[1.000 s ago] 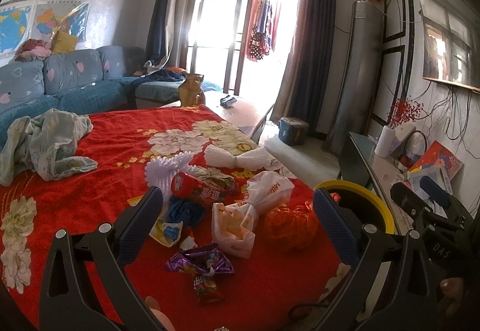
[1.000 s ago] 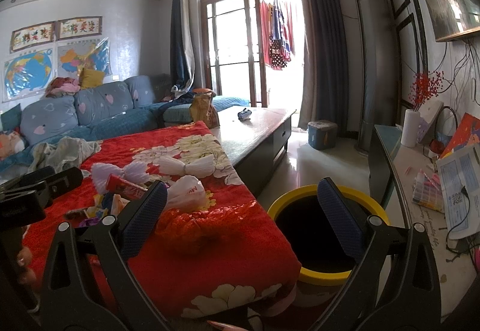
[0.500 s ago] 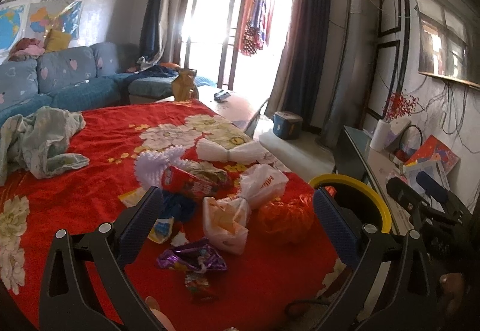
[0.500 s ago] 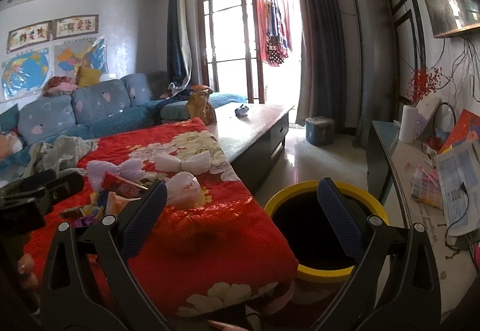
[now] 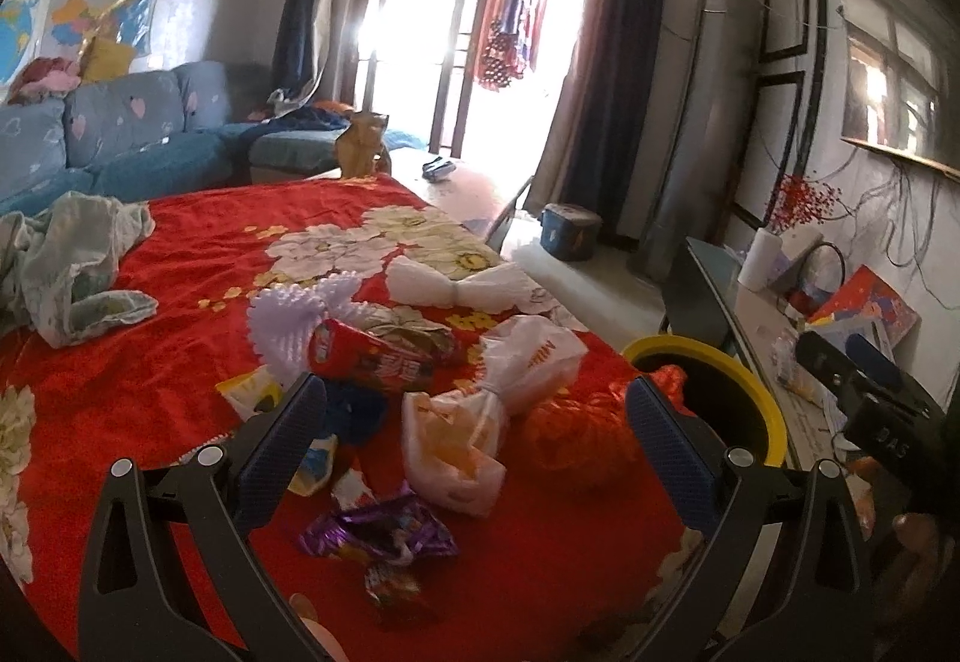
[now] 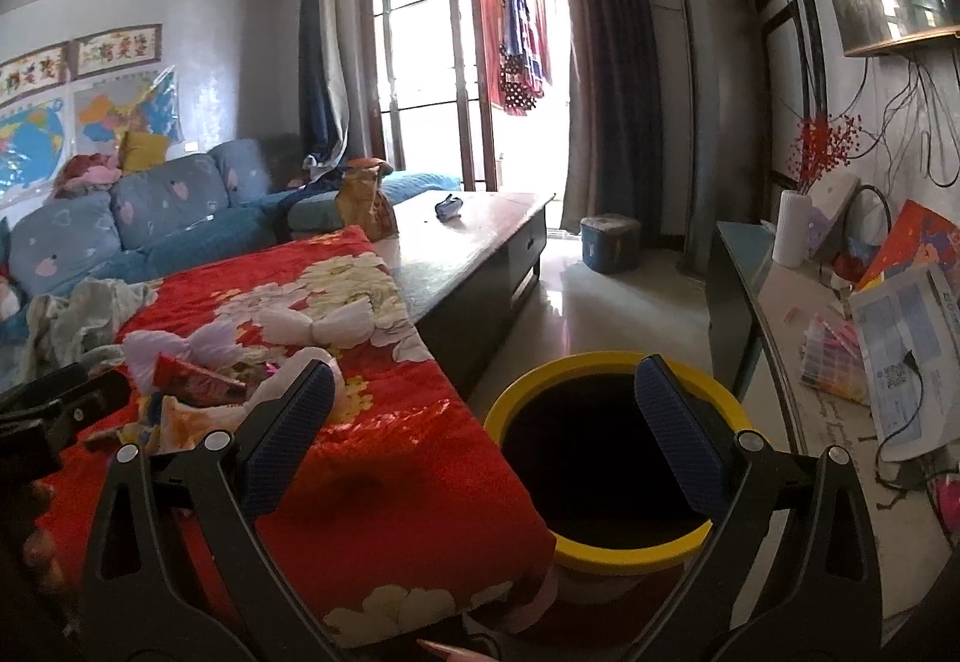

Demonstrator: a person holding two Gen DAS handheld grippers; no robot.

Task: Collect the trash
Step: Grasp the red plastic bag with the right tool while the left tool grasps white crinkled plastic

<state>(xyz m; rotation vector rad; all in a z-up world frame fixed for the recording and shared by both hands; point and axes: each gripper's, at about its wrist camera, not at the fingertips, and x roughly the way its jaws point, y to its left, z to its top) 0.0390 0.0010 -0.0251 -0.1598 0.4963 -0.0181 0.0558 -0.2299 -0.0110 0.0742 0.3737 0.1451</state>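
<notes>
from the left wrist we see our left gripper (image 5: pixel 477 437) spread wide and empty above trash (image 5: pixel 456 440) piled on the red blanket (image 5: pixel 180 362). from the right wrist, our right gripper (image 6: pixel 486 431) gapes empty over the yellow-rimmed bin (image 6: pixel 612 551), right of the blanket.

Blanket (image 5: pixel 180 338): bright red, white-and-yellow floral print. Bin (image 6: pixel 606 362): yellow rim, black inside. Snack packet (image 5: pixel 372 362): red, white lettering. Wrapper (image 5: pixel 378 533): shiny purple. Plastic bag (image 5: pixel 474 428): translucent white, orange print. Net bag (image 5: pixel 576 431): orange. Sofa (image 6: pixel 156 218): blue, pink hearts. Claw pads (image 5: pixel 282 446): dark blue, textured.
</notes>
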